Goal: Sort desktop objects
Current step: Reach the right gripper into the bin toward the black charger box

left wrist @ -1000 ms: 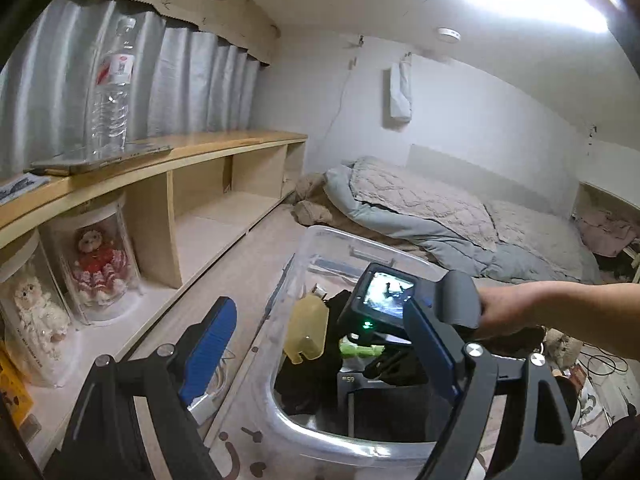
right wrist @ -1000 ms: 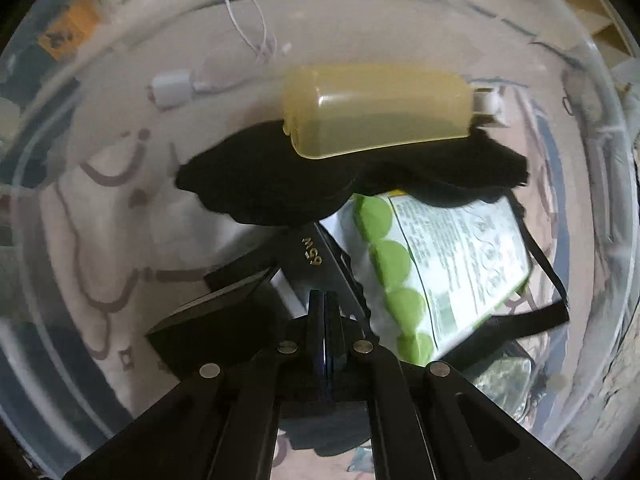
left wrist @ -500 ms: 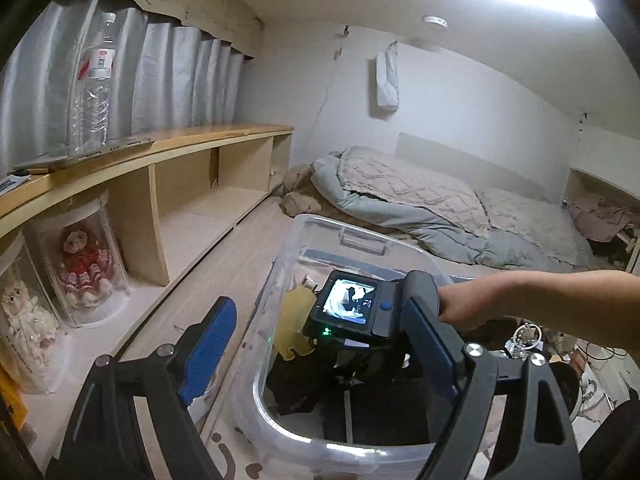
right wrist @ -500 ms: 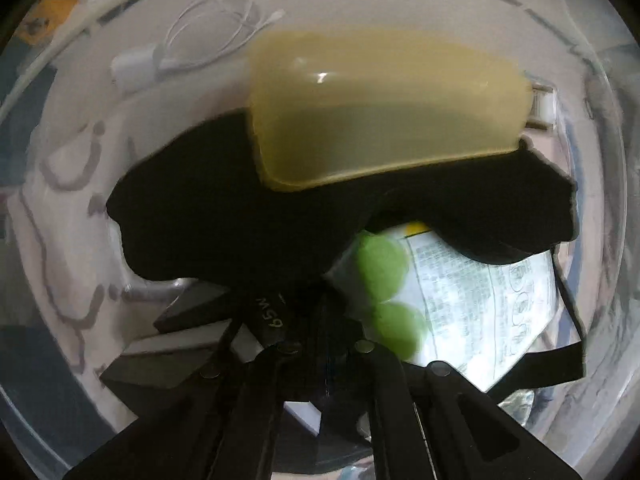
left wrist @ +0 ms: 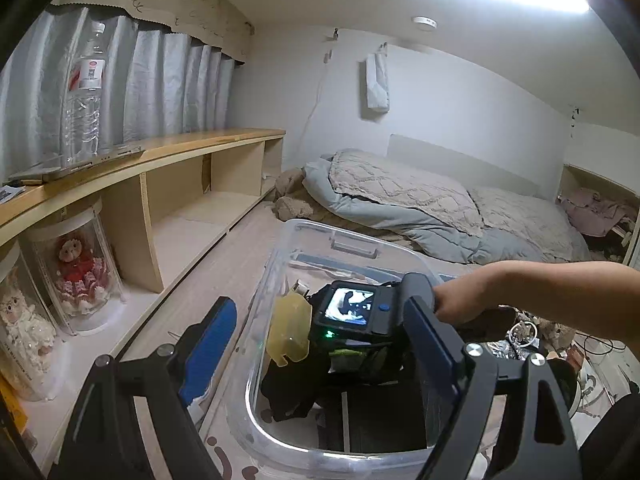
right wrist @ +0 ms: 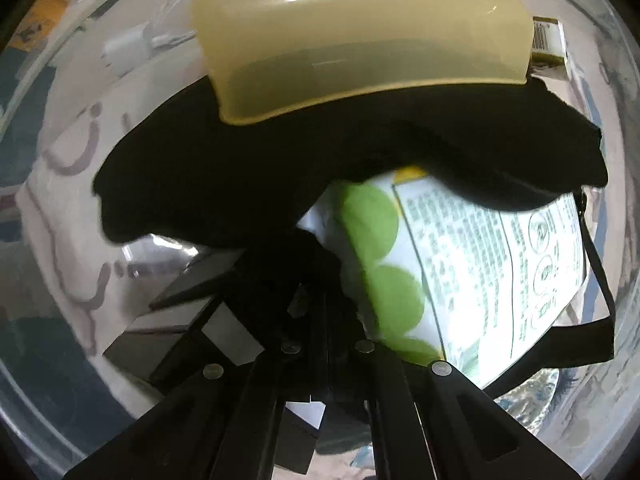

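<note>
- your right gripper is deep inside the clear plastic bin, its two fingers pressed together with no gap showing; whether anything thin is pinched between them, you cannot tell.
- its tips sit against the black cloth, beside the green-and-white snack bag and above a dark flat box.
- the yellow plastic case lies on top of the cloth at the far wall of the bin, tilted, with a small barcoded item at its end.
- risk: if you pull or push the cloth from here, the yellow case resting on it could slide or tip off, and the bag's black strap could snag the fingers.
- your left gripper hangs wide open and empty at the near rim of the bin, holding nothing.
- outside the bin, a white charger and cable lie on the patterned mat, seen through the wall.
</note>
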Available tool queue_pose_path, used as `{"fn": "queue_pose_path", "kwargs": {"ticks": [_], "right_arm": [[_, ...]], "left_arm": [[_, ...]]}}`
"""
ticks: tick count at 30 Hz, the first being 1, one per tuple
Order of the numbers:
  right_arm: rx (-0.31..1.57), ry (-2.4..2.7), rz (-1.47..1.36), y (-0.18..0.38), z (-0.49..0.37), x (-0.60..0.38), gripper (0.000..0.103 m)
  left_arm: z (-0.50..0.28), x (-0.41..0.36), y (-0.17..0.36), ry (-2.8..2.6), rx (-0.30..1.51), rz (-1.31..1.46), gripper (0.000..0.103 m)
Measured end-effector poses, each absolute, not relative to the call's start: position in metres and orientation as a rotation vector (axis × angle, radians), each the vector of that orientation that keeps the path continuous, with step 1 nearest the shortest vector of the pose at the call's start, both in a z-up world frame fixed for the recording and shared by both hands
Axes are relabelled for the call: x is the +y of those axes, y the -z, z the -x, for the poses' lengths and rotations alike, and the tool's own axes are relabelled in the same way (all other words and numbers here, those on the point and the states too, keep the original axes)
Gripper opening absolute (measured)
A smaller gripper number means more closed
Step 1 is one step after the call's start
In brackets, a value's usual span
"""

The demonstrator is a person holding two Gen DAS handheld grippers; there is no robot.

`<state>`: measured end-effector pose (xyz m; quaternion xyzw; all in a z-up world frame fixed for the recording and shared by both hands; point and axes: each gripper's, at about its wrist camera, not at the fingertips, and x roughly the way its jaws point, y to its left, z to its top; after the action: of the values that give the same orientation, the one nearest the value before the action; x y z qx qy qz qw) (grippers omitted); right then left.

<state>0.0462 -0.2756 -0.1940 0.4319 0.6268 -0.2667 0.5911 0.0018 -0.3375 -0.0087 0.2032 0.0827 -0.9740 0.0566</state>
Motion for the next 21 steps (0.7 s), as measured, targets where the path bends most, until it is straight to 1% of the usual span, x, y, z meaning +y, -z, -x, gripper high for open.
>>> {"fn": "queue_pose_path", "kwargs": {"ticks": [2,8,12,14,17,19,21], "right_arm": [[1.451,0.631,-0.993,0.185,-0.042,-0.271,0.002],[1.328,0.632,-0.918,0.132,-0.033,-0.242,0.002],[1.373,0.576,-0.833,0.128,-0.052,-0.225,0.002],[1.354,0.589,-0.861,0.121,-0.053,-0.23,0.002],[1.343,0.636,-0.825,0.113,-0.049,-0.242,0.002],[1.3,0.582,-0.836,0.104,-0.045,-0.247,0.002],[1.331,0.51,-0.811,0.107,-0.052,-0.233,0.002]], "left_arm": [[-0.001,-0.338,0.008,2.949,0.246,-0.612,0.086],[-0.002,-0.337,0.007,2.94,0.233,-0.611,0.086],[-0.005,-0.333,0.002,2.946,0.222,-0.587,0.086],[-0.007,-0.331,0.0,2.95,0.216,-0.58,0.086],[-0.008,-0.328,-0.001,2.956,0.192,-0.579,0.086],[-0.009,-0.327,-0.002,2.957,0.18,-0.58,0.086],[-0.007,-0.327,-0.001,2.961,0.18,-0.583,0.086]]}}
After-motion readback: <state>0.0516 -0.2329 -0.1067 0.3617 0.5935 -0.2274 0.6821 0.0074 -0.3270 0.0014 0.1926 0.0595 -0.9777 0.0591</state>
